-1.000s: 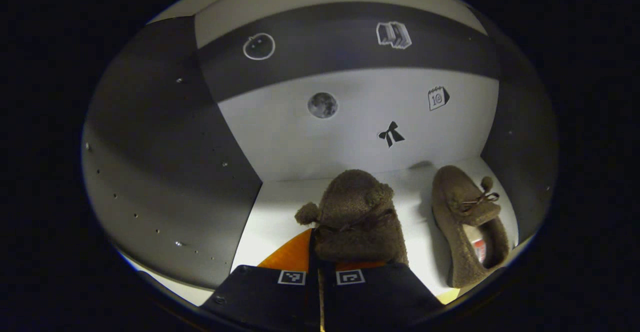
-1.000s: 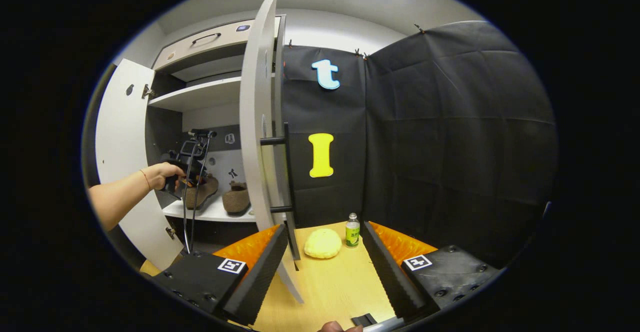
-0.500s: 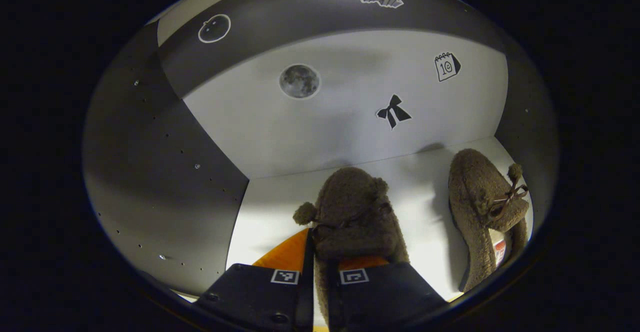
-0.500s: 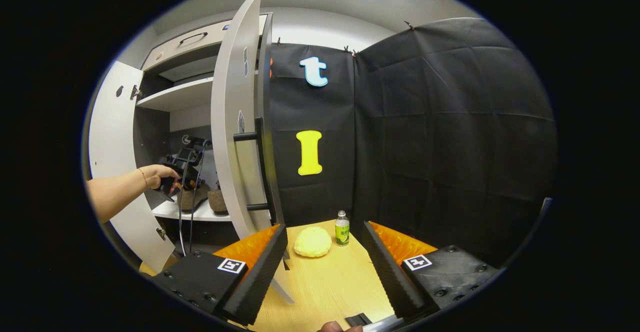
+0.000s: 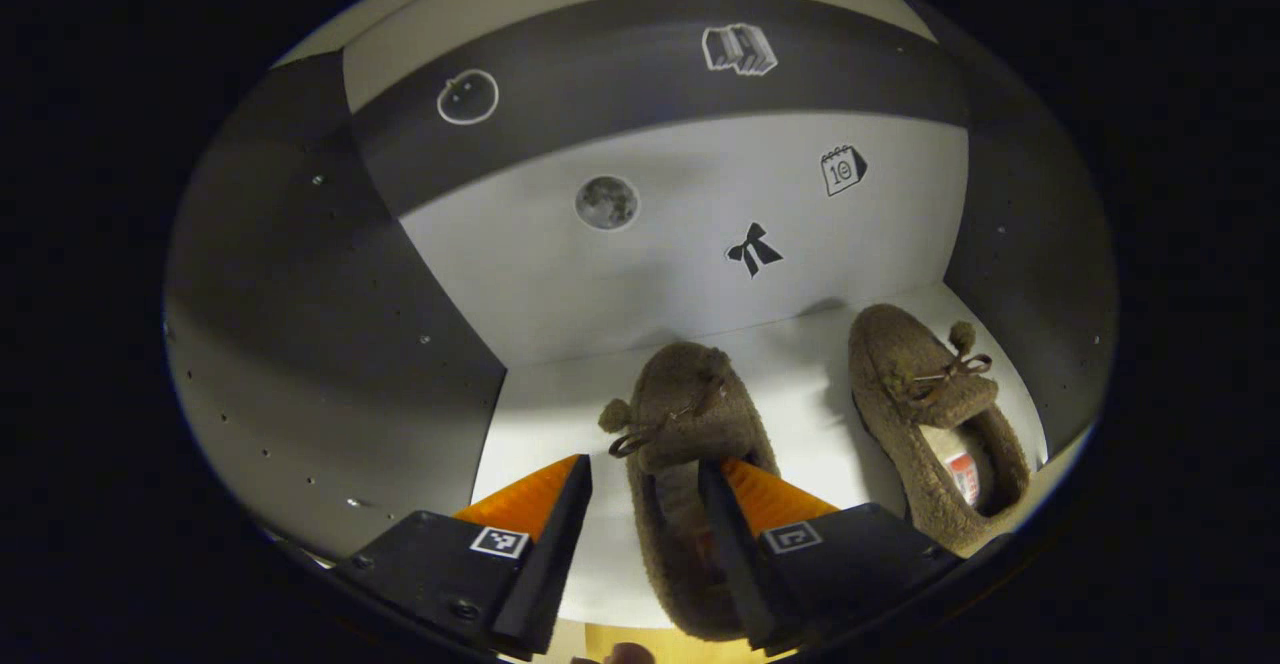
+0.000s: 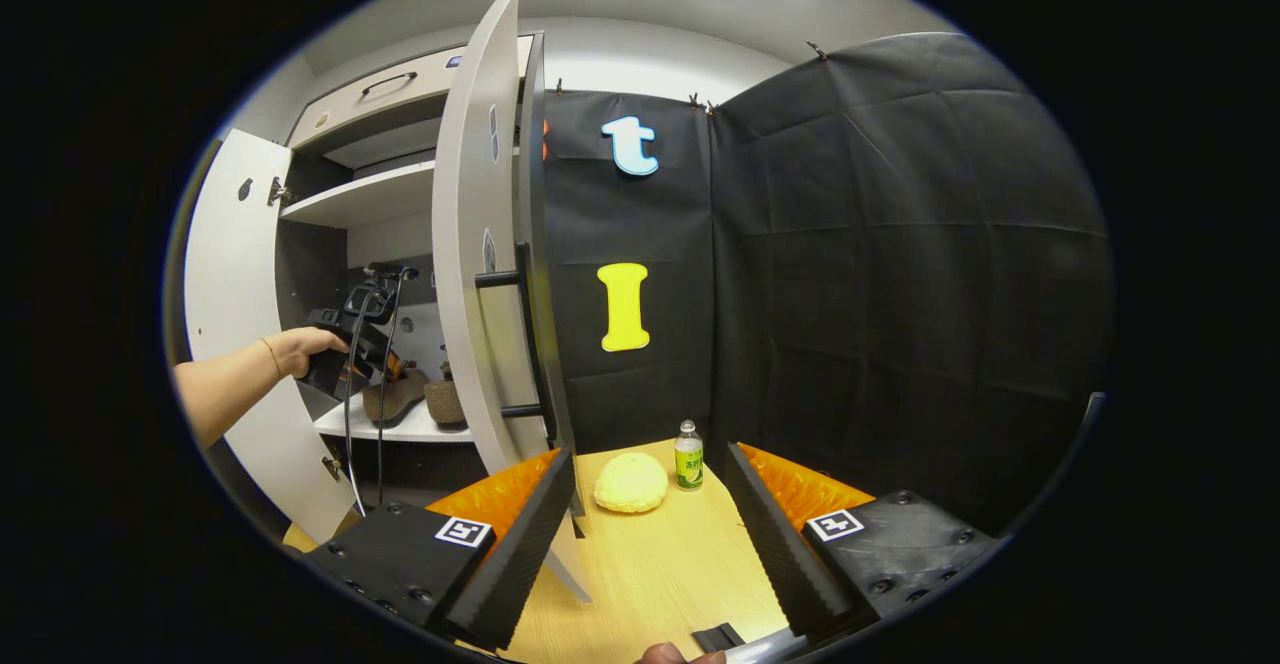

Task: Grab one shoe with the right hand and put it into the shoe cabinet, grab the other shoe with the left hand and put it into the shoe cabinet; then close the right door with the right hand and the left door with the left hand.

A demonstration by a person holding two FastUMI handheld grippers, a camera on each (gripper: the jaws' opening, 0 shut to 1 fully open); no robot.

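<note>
Straddling the left shoe (image 5: 680,444) on the shelf (image 5: 540,414), your left tongs (image 5: 640,534) gape apart; your right tongs (image 6: 650,534) hover spread over the table (image 6: 650,564).

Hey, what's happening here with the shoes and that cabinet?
A person is loading a shoe cabinet using two handheld tools. Both brown fuzzy shoes sit on the white shelf: the left shoe lies between the open fingers of the left tool, apparently released, and the right shoe sits beside it. The right tool is open and empty over the wooden table, near the open right door. The left door is open too.
</note>
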